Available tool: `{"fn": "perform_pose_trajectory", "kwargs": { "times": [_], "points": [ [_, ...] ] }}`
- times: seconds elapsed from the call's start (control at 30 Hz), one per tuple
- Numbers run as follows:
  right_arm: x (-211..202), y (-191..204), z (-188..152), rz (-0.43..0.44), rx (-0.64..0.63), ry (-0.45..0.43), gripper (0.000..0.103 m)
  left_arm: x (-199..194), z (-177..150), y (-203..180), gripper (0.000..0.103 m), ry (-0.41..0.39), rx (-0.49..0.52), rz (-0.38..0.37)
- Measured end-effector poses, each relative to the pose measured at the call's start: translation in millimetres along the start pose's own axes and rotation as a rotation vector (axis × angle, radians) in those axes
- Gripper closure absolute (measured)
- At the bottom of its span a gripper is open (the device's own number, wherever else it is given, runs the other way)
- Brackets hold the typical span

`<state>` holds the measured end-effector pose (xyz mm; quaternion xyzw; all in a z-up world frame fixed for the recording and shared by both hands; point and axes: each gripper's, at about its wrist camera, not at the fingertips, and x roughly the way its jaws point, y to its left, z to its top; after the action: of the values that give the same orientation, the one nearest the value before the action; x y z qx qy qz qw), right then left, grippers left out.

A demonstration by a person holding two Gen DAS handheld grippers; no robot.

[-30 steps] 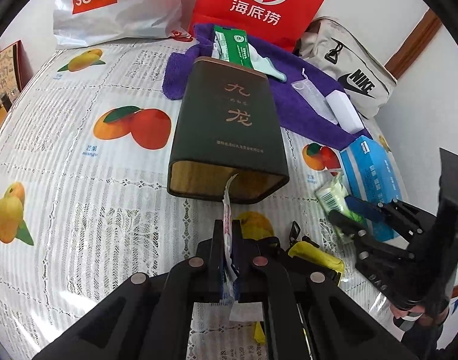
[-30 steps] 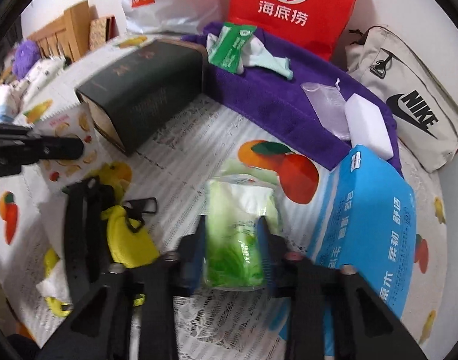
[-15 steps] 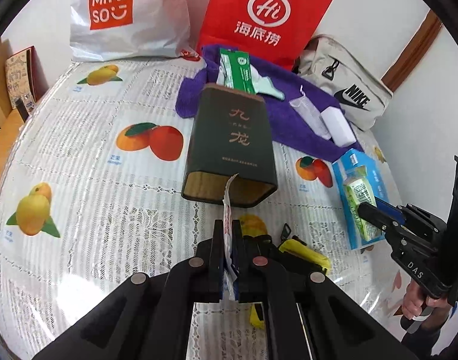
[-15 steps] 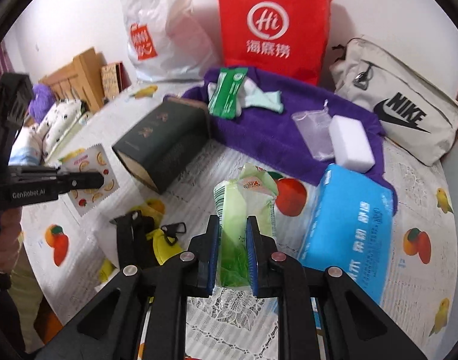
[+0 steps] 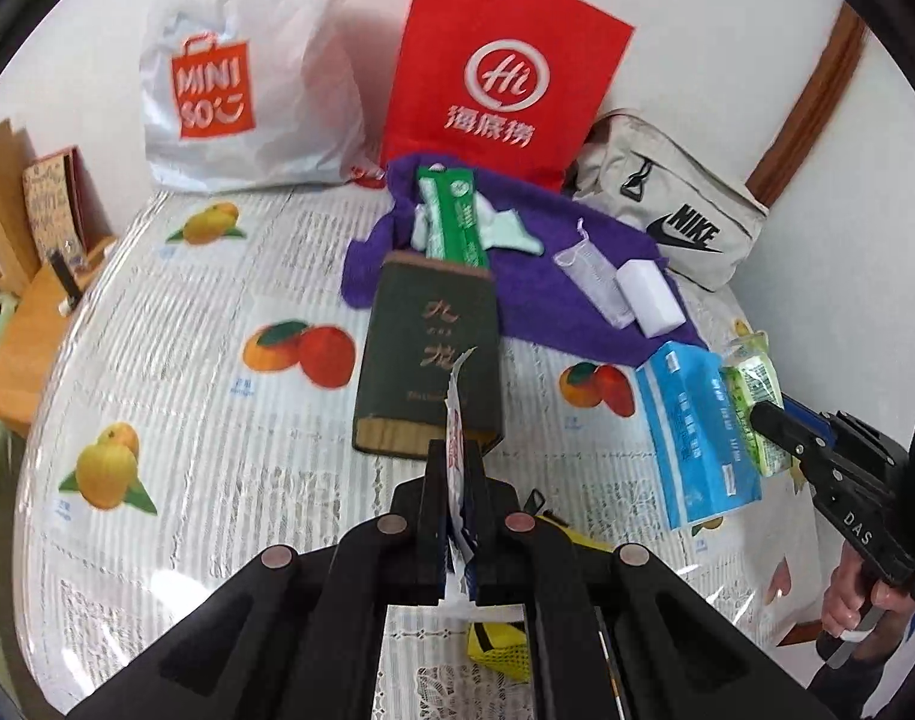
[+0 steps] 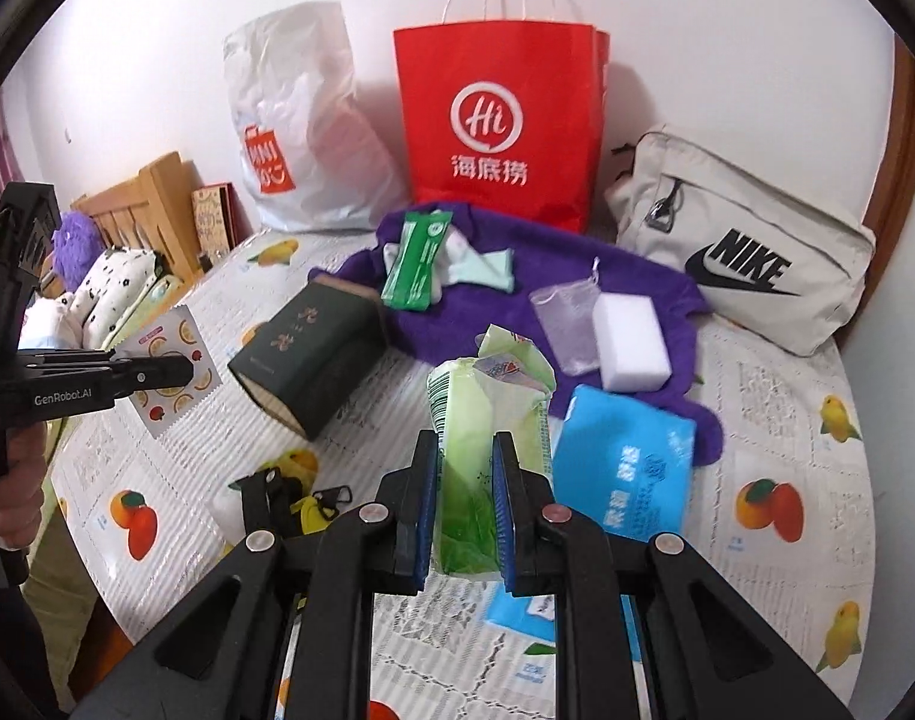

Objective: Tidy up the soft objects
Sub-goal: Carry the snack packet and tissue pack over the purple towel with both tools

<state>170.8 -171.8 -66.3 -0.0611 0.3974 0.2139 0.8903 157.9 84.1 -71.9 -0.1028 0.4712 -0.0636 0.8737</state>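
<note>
Fruit-print table cover (image 6: 781,414) beneath two raised tools: right gripper (image 6: 464,501) clamps a green wipes pack (image 6: 484,420), blue tissue pack (image 6: 628,474) just right of it; left gripper (image 5: 455,498) pinches a thin fruit-print sachet (image 5: 454,420), dark box (image 5: 433,354) directly ahead

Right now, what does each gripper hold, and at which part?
The left gripper pinches a flat fruit-print sachet at its edge; the right gripper clamps a green wipes pack around its lower half.

Red paper bag (image 6: 498,120) (beside white bag (image 6: 301,120))
</note>
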Motion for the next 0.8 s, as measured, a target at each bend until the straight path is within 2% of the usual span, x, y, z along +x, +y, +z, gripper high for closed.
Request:
{"fn": "perform_pose_trajectory", "kwargs": {
  "times": [0.33,0.8],
  "points": [
    [-3,-18,20,-0.006,0.014,-0.027,0.086,4,21,-11,0.098,-0.006,0.006,0.001],
    [22,-41,48,-0.022,0.035,-0.032,0.086,24,51,-9,0.098,-0.011,0.007,0.008]
  ]
}}
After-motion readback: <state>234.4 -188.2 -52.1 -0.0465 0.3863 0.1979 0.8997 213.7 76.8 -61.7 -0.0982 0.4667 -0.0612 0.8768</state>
